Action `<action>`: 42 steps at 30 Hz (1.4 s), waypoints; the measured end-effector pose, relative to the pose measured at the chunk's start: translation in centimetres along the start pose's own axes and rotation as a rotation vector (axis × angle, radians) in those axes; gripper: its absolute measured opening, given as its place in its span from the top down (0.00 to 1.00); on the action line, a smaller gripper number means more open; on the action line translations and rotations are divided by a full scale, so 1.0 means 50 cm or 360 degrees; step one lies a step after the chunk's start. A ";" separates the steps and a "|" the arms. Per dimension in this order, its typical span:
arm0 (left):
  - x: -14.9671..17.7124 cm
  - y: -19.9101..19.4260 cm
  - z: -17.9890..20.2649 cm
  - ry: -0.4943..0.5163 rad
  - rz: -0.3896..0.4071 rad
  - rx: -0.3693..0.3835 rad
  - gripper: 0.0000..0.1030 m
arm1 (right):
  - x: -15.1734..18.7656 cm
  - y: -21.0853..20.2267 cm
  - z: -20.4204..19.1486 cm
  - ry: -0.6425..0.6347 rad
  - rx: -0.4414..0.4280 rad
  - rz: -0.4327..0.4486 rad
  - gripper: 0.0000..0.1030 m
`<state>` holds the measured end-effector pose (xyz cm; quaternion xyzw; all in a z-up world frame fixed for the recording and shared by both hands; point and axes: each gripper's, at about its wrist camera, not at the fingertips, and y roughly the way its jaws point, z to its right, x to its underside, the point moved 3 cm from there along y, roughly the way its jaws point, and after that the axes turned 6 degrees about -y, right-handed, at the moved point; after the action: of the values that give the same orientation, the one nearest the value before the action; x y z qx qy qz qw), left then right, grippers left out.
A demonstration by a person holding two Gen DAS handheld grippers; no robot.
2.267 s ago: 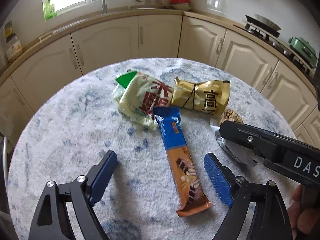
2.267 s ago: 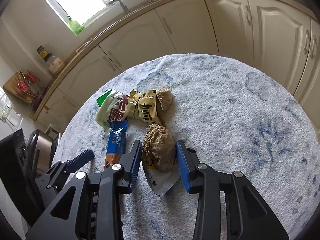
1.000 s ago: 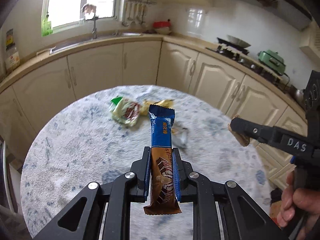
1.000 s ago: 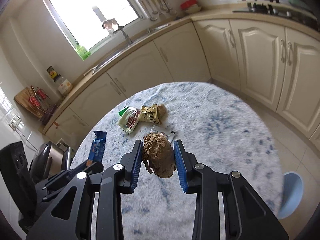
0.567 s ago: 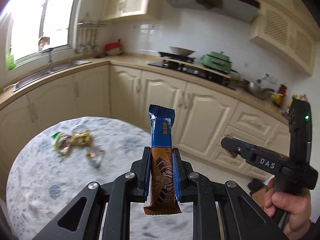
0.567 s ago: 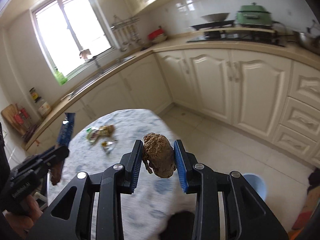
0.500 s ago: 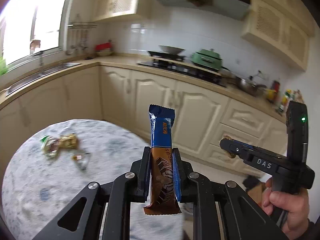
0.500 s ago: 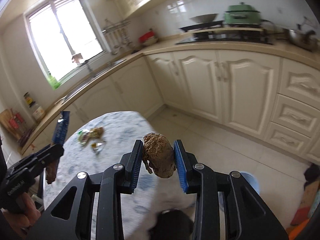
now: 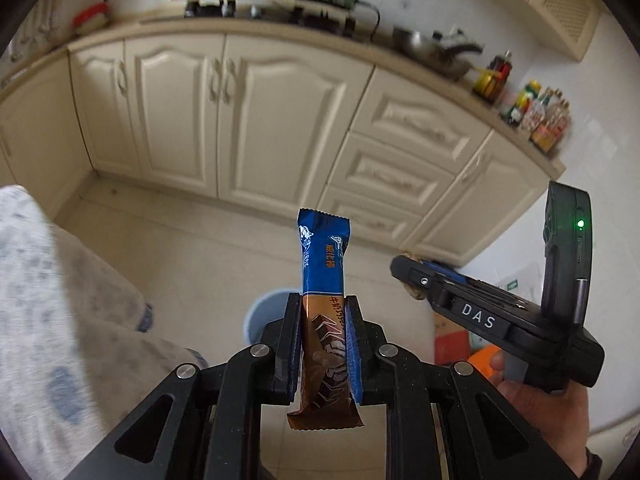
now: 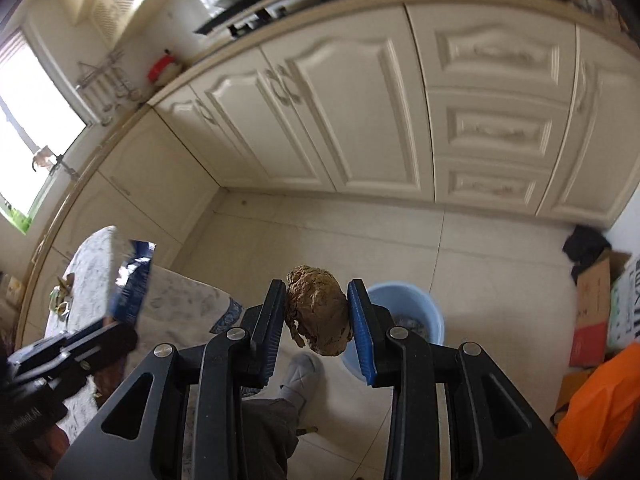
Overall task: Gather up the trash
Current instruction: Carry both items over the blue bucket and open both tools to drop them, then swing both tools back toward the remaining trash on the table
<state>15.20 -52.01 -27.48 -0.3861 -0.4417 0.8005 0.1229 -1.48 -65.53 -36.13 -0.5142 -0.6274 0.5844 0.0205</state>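
Both grippers are full: the left gripper (image 9: 323, 346) clamps an upright wrapper (image 9: 323, 312), the right gripper (image 10: 316, 316) squeezes a brown lump (image 10: 316, 314). Each hangs over the floor, with a blue bin (image 10: 404, 300) just beyond the lump.

You get soft, even daylight in both views, and the window (image 10: 24, 120) at the right wrist view's left edge blows out to white. Fisheye distortion bends the cabinets (image 9: 248, 120) and darkens every corner. Motion blur smears the background, the tablecloth (image 9: 48, 320) and the left gripper (image 10: 120, 320); your near fingers (image 10: 362, 332) stay sharp. Shadows are faint.
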 end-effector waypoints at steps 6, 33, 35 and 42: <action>-0.055 0.157 0.004 -0.0021 -0.0216 0.0059 0.84 | 0.004 0.107 0.078 0.0131 0.0000 -0.0124 0.66; 0.080 -0.210 -0.010 0.0059 0.0295 -0.0333 0.01 | 0.013 -0.030 -0.017 0.0188 0.0069 0.0020 0.00; 0.101 -0.275 -0.021 0.0023 0.0370 -0.0338 0.01 | 0.009 -0.059 -0.059 0.0146 0.0044 0.0064 0.00; 0.182 -0.479 -0.076 -0.0070 0.0563 -0.0398 0.01 | -0.009 -0.153 -0.229 -0.0063 -0.0065 0.0194 0.00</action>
<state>8.40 -30.91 -14.11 -0.4524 -0.4654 0.7567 -0.0781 1.15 -56.04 -26.48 -0.5401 -0.6070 0.5816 -0.0383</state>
